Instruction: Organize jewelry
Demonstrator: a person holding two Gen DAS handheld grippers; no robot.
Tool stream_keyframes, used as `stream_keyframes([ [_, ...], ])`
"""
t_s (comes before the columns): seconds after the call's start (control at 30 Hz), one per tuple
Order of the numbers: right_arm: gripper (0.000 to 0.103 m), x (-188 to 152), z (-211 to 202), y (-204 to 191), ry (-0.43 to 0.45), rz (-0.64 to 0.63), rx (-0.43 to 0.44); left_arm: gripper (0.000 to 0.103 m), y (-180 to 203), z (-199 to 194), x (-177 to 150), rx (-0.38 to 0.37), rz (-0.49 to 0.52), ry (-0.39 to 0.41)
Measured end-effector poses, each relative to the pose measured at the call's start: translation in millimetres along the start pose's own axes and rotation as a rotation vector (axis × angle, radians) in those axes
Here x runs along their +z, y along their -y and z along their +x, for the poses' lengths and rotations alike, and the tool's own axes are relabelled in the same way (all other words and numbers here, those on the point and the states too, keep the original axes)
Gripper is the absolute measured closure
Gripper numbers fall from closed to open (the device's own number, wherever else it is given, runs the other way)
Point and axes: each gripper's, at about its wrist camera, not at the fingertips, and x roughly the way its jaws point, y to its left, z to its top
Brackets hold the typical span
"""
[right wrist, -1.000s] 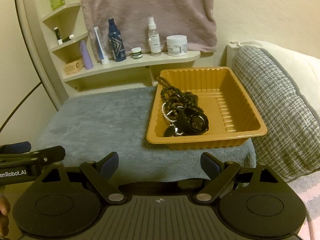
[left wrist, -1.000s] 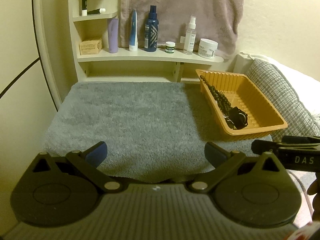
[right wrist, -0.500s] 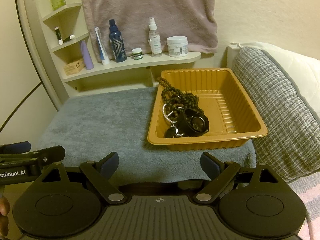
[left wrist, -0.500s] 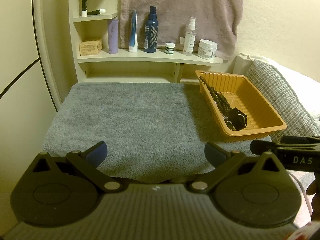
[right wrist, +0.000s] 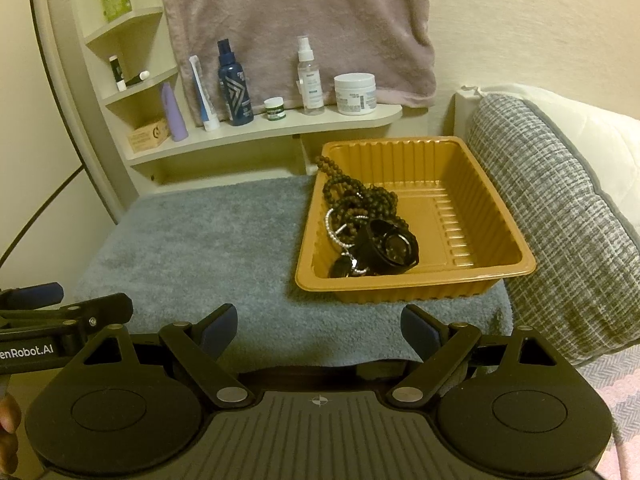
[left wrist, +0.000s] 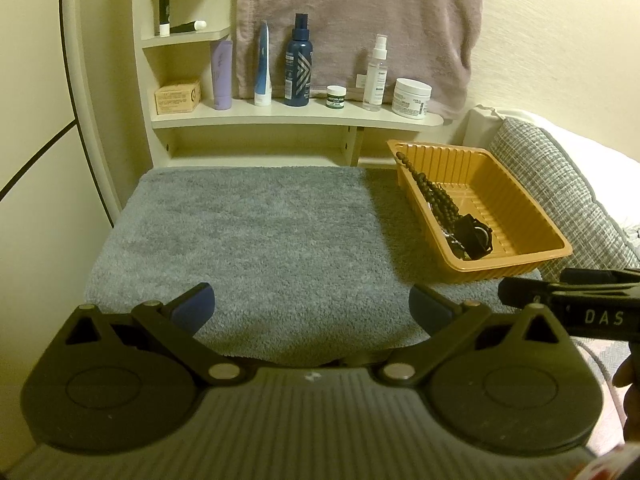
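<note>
Grey and fluffy, the mat [right wrist: 192, 240] covered the table, and no jewelry lay on the part that showed. At its right end sat the orange tray [right wrist: 516, 258]. All the jewelry that could be seen was in a heap on the tray's left side: brown beads [right wrist: 360, 198], a black watch [right wrist: 394, 248] and a thin silver chain [right wrist: 334, 226], with the beads climbing over the tray's far corner. That is how a tidy-up would leave things, but it would also fit a pile waiting to be sorted, so I could not tell which. The left gripper [left wrist: 312, 300] and the right gripper [right wrist: 318, 322] both hung low at the near edge of the mat, fingers spread wide, holding nothing. If a piece had to be lifted, it would be best to go slowly and pinch just one, because the beads and chain looked tangled and could drag the rest along.
</note>
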Motion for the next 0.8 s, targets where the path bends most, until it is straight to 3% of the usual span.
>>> stream_keyframes([
  [0.8, 0.015, 0.4, -0.4, 0.9, 0.004, 0.002, -0.001, 0.0, 0.8, 0.4, 1.6, -0.003, 0.007, 0.003],
])
